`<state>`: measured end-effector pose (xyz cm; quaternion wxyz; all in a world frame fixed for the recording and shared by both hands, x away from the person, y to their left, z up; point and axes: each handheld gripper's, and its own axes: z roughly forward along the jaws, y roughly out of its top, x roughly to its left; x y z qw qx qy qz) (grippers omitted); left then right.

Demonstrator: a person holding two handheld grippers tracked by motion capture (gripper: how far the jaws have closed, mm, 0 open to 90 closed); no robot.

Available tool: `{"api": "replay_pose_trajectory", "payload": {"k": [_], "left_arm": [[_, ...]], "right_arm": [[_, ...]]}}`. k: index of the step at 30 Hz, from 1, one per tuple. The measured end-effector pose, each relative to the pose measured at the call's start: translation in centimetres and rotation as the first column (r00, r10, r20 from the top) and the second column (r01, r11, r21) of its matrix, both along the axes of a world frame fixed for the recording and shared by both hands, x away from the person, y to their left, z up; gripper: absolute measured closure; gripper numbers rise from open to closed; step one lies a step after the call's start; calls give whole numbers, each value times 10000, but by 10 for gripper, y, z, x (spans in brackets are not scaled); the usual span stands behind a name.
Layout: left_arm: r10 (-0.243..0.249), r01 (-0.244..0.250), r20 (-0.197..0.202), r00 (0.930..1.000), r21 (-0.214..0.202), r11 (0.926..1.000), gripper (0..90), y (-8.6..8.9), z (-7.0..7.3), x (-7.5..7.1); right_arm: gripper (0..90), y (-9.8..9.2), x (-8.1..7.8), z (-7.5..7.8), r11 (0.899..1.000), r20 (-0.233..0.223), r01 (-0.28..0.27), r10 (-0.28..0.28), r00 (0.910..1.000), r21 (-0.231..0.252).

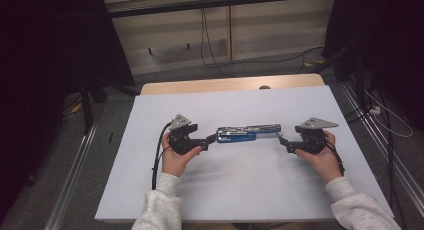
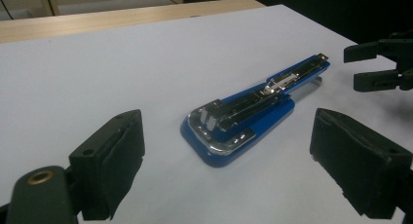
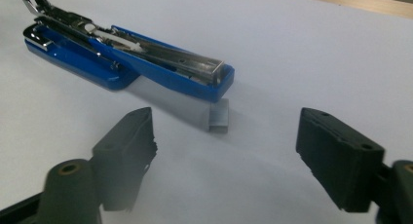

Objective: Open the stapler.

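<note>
A blue stapler (image 1: 246,133) lies opened flat at the middle of a white table (image 1: 240,190), its metal staple channel facing up. The left gripper (image 1: 206,141) sits just beside the stapler's broad end, the right gripper (image 1: 283,142) near its narrow end; both are released, jaws spread, grasping nothing. A small strip of staples (image 3: 218,116) rests on the table just beside the stapler's narrow end. The channel (the only container here) looks empty, though that is hard to tell. Likely next: loading the strip, which calls for a careful pinch.
</note>
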<state>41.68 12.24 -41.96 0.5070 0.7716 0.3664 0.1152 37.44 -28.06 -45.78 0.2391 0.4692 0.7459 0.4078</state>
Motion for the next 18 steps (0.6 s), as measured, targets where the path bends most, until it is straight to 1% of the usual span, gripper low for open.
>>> {"api": "replay_pose_trajectory", "payload": {"k": [2, 3, 5, 6, 9, 11, 13, 18], "left_arm": [[36, -36, 9, 10000, 31, 10000, 118, 2, 0, 0], [41, -40, 18, 10000, -73, 10000, 117, 2, 0, -1], [56, -56, 32, 10000, -41, 10000, 117, 3, 0, -1], [54, -54, 44, 10000, -44, 10000, 117, 4, 0, 0], [40, -40, 68, 10000, -63, 10000, 117, 4, 0, 0], [55, -55, 83, 10000, -57, 10000, 117, 5, 1, 0], [62, -61, 73, 10000, -74, 10000, 118, 5, 1, 0], [72, -72, 83, 9999, -77, 9999, 118, 5, 0, 1]], "right_arm": [[288, 0, 3, 0, 10000, -123, -33, 32, 9999, -61], [321, 0, 4, 0, 10000, -189, -25, 23, 9998, -65], [383, 1, 8, 0, 9999, -274, -113, 109, 9996, -128], [400, 1, 9, 0, 9998, -361, -124, 117, 9993, -180], [459, 5, 12, -1, 9987, -503, -239, 216, 9985, -448], [476, 7, 14, -3, 9980, -616, -253, 217, 9979, -586], [519, 8, 16, -5, 9979, -712, -333, 293, 9970, -551], [580, 10, 20, -6, 9973, -828, -386, 334, 9960, -619]]}}
